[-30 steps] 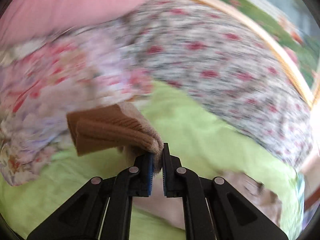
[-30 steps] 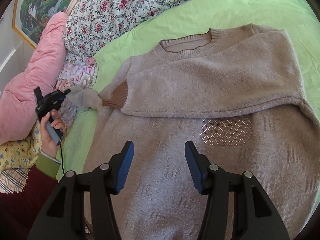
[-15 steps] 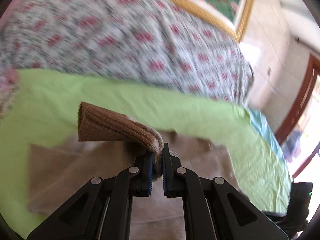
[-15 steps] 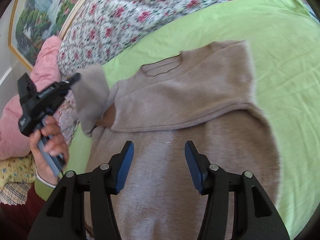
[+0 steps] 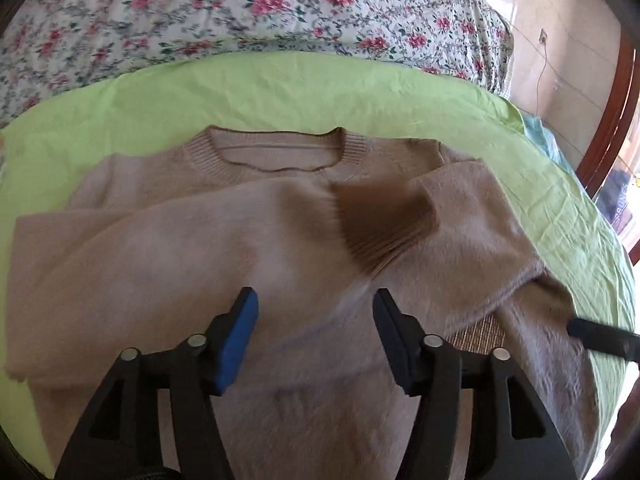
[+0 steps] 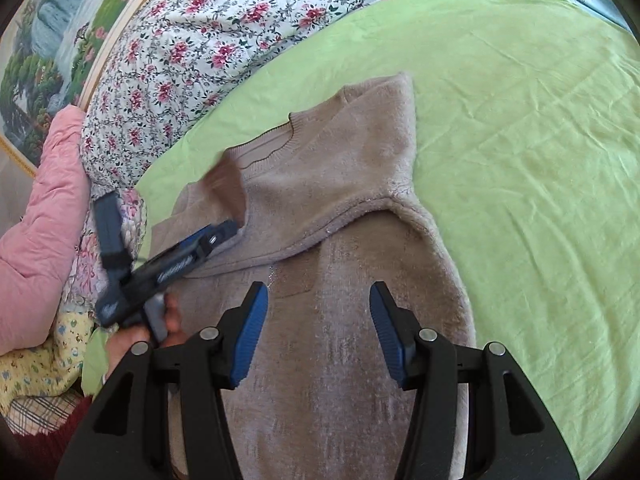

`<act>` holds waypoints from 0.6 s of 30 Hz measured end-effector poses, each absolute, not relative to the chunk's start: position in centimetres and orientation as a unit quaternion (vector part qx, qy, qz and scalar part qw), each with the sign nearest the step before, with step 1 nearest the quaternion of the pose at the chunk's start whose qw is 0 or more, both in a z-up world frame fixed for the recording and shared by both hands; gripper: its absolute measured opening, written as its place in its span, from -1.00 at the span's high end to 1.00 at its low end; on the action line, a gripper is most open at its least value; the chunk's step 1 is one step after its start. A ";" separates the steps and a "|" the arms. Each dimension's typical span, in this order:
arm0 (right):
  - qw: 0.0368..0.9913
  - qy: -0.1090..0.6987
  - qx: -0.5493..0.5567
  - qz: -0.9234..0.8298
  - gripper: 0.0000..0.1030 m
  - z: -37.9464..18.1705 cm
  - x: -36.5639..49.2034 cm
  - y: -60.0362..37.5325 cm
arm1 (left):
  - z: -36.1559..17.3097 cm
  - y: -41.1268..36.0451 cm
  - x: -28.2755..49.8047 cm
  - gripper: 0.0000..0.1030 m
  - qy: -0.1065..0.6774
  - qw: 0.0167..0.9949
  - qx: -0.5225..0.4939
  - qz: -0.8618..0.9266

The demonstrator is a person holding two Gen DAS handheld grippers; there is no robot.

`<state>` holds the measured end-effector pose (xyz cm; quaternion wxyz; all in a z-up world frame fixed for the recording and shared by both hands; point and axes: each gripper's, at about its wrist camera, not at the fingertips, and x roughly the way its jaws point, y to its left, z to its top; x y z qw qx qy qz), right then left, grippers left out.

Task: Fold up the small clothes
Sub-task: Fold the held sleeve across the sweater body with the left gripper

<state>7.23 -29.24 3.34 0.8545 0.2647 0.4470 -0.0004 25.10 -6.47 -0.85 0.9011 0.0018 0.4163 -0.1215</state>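
Left gripper (image 5: 314, 316) just opened; brown cuff (image 5: 384, 220) beyond is blurred.

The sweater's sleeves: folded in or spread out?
Folded in. Both sleeves lie crossed over the sweater's chest, one brown cuff on top.

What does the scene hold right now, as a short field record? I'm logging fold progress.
garment: beige sweater, flat on green sheet
sleeves: both folded across the chest
brown cuff: blurred, just let go
left gripper: jaws just opened, nothing between
right gripper: open, empty, over sweater body
behind: floral quilt
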 end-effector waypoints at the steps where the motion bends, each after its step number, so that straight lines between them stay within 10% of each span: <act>1: 0.855 0.447 0.264 0.004 -0.07 3.2 7.7 -28.9 | -0.7 -5.6 24.0 -0.24 0.414 0.903 -0.002 -0.116; 18: 0.842 0.468 0.269 0.003 -0.23 -2.3 23.0 -26.9 | -2.2 15.4 19.2 -0.31 0.414 0.883 -0.169 0.143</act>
